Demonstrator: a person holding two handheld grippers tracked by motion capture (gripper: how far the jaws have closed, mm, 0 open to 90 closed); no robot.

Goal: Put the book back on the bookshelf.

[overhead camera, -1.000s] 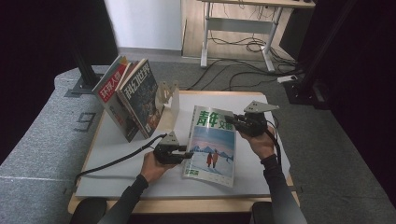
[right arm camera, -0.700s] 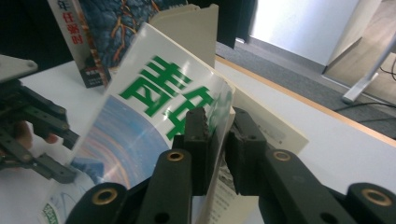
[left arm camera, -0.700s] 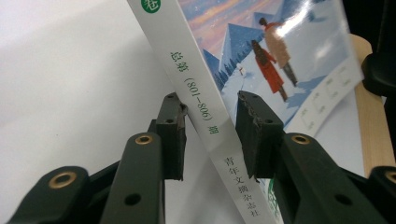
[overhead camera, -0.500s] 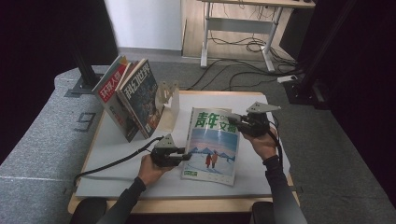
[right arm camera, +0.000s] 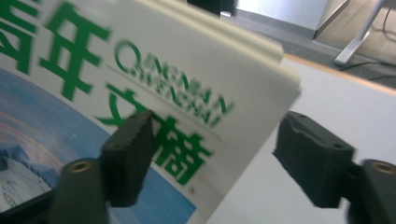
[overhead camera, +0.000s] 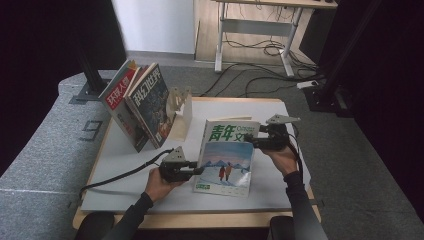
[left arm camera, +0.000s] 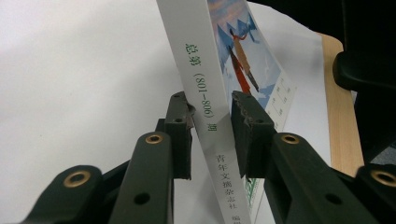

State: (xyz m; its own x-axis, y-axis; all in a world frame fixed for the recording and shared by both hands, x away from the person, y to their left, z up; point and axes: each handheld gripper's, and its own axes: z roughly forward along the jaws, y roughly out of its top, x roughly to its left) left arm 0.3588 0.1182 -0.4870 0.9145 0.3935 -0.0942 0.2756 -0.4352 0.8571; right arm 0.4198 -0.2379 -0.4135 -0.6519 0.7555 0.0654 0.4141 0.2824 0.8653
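High view: magazine (overhead camera: 226, 159) propped on the white surface (overhead camera: 130, 165), left gripper (overhead camera: 196, 170) at its spine, right gripper (overhead camera: 251, 141) at its upper right corner; left gripper view: jaws closing, pads against the spine; right gripper view: jaws just opening, wide, free of the cover; step judged: handover; next: left carries it alone.

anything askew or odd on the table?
The magazine is propped at a slant, lower edge on the table: left gripper pinches its spine, right gripper has just opened around its top corner.
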